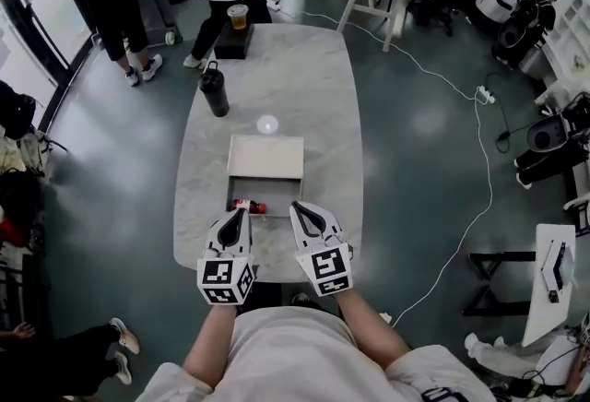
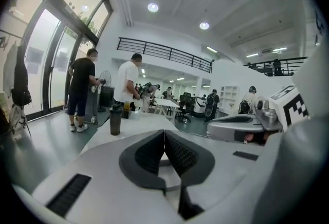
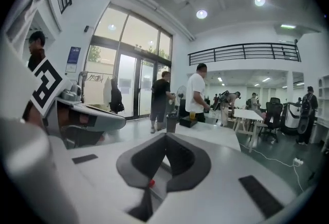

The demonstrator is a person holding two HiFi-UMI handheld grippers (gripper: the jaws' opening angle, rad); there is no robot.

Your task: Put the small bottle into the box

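The small bottle (image 1: 249, 206), clear with red on it, lies on its side at the near left corner of the open white box (image 1: 265, 156) on the marble table (image 1: 277, 77). I cannot tell whether it rests inside the box or at its edge. My left gripper (image 1: 243, 212) is shut and empty, its tips right beside the bottle. My right gripper (image 1: 296, 206) is shut and empty at the box's near right corner. The left gripper (image 2: 164, 133) and the right gripper (image 3: 165, 136) each show their jaws meeting in their own gripper views. A red speck of the bottle (image 3: 151, 183) shows below the right jaws.
A black flask (image 1: 214, 88) stands at the table's left. A small white round thing (image 1: 267, 124) lies beyond the box. A cup of drink (image 1: 238, 17) sits on a dark block at the far end, where people stand. Cables cross the floor at right.
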